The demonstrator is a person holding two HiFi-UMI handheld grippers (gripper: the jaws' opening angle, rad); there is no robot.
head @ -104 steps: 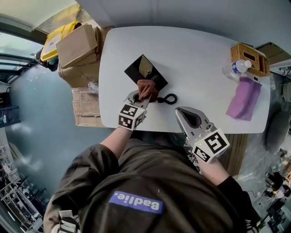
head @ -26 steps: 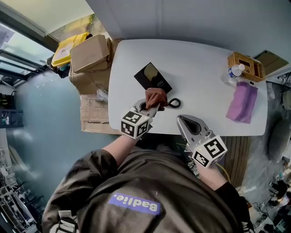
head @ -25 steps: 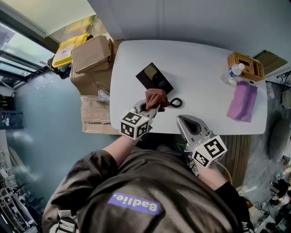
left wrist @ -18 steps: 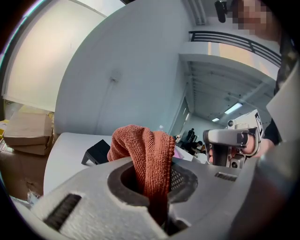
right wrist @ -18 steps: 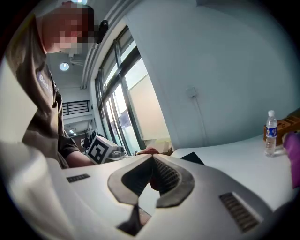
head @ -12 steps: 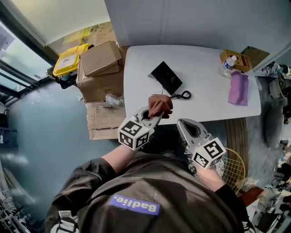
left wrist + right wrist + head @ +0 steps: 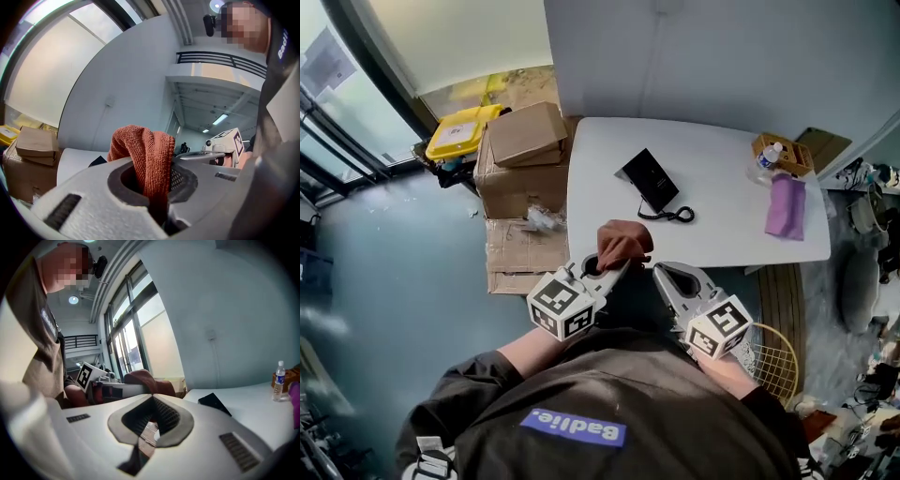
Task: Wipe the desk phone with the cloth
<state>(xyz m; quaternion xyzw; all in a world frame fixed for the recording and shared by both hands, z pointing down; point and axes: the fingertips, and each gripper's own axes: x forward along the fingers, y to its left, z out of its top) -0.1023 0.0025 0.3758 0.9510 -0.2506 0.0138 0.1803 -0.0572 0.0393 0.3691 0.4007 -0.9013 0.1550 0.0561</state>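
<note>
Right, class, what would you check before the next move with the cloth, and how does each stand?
1. The cloth is clamped in the left hand-held gripper: ok.
2. The right hand-held gripper is empty, jaws together: ok.
3. The desk phone lies uncovered on the table: ok.
4. The cloth touches the phone: not ok, held apart.
5. The coiled cord is out of the way: cannot tell.

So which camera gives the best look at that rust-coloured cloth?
The left gripper view: the cloth fills the middle, pinched in the left gripper, weave plain. The head view shows it as a small bunch; the right gripper view, only a dim reddish lump.
</note>
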